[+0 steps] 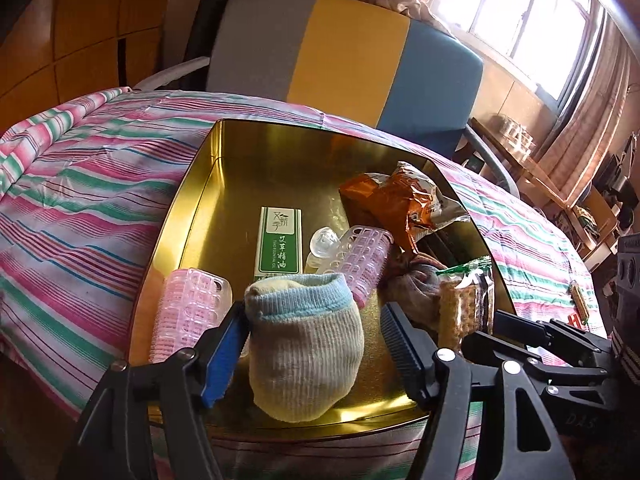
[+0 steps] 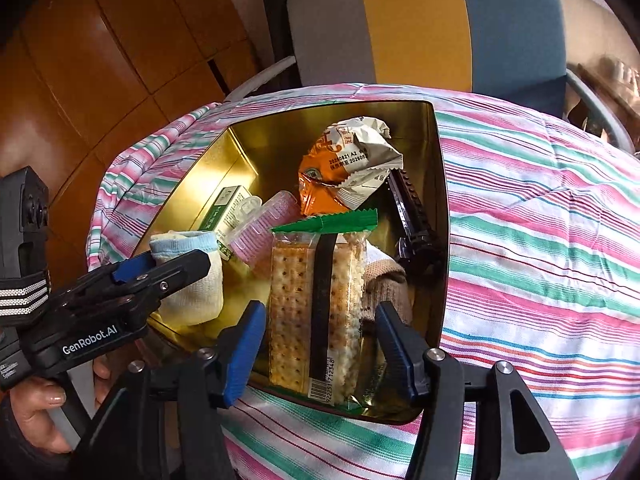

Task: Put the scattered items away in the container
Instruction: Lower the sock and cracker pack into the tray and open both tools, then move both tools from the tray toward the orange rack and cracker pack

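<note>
A gold tin box (image 1: pixel 200 200) (image 2: pixel 438 200) lies on a striped bedspread. In it are a green-and-white box (image 1: pixel 279 240), pink hair rollers (image 1: pixel 192 312) (image 2: pixel 260 228), an orange snack bag (image 1: pixel 404 204) (image 2: pixel 344 164), a cracker pack (image 1: pixel 460 304) (image 2: pixel 316 312), a black clip (image 2: pixel 416 220) and a rolled sock (image 1: pixel 304 344) (image 2: pixel 192 280). My left gripper (image 1: pixel 316 344) is open, its fingers on either side of the sock, over the tin's near edge. My right gripper (image 2: pixel 320 348) is open around the cracker pack, which stands in the tin.
The striped bedspread (image 1: pixel 80 200) (image 2: pixel 540 240) surrounds the tin. A grey, yellow and blue chair back (image 1: pixel 340 52) (image 2: pixel 420 20) stands behind it. The right gripper shows at the right of the left wrist view (image 1: pixel 560 344). A small item (image 1: pixel 580 300) lies on the spread at right.
</note>
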`<state>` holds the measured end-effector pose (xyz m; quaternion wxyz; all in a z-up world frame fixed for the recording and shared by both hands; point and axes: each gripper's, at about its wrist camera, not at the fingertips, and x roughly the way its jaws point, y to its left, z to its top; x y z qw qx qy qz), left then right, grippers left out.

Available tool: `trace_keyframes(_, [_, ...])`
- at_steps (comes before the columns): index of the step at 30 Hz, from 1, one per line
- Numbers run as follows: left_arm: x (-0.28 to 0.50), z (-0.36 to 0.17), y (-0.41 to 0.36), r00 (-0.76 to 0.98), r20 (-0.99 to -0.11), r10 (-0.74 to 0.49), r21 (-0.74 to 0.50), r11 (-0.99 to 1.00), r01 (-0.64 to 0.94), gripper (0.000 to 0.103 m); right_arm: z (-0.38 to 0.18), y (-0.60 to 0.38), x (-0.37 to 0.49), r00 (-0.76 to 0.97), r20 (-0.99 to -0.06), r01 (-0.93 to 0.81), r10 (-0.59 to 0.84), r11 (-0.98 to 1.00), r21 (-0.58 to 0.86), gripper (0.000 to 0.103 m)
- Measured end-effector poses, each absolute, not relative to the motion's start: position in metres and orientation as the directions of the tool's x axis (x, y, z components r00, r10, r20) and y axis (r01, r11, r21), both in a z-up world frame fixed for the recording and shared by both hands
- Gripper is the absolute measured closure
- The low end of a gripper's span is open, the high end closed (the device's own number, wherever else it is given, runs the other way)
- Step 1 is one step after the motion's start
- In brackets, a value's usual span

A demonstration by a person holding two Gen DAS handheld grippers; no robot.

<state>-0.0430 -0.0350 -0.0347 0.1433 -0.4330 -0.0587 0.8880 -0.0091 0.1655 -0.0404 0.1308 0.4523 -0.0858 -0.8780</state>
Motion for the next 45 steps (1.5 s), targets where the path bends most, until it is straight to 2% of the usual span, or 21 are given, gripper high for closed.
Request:
trace_keyframes(8, [-0.030, -0.022, -0.038, -0.614, -0.737, 0.281, -0.217, -0.960, -0.178, 0.034, -0.029, 0.177, 0.001, -0.598, -0.743, 0.130, -0.301, -0.951, 0.281, 0.042])
trace_keyframes(17, [-0.001, 0.003, 0.021, -0.606, -0.712, 0.353, -0.169, -0.925, -0.340, 0.034, -0.024, 0.225, 0.026, -0.649, -0.719, 0.022, -0.248, -0.951, 0.308, 0.036])
trace_keyframes(30, [0.043, -0.021, 0.136, -0.416, -0.782, 0.464, -0.138, -0.780, -0.611, 0.034, -0.048, 0.378, 0.125, -0.661, -0.750, -0.370, -0.021, -0.860, 0.351, 0.032])
trace_keyframes(34, [0.057, -0.026, 0.165, -0.369, -0.799, 0.475, -0.120, -0.727, -0.676, 0.034, -0.043, 0.420, 0.164, -0.665, -0.743, -0.469, 0.074, -0.816, 0.338, 0.026])
trace_keyframes(39, [0.067, -0.036, 0.188, -0.312, -0.825, 0.472, -0.120, -0.685, -0.719, 0.034, -0.045, 0.457, 0.193, -0.655, -0.742, -0.550, 0.139, -0.762, 0.342, 0.024])
trace_keyframes(45, [0.076, -0.046, 0.196, -0.286, -0.847, 0.448, -0.100, -0.662, -0.742, 0.034, -0.057, 0.474, 0.182, -0.663, -0.741, -0.549, 0.107, -0.742, 0.384, 0.024])
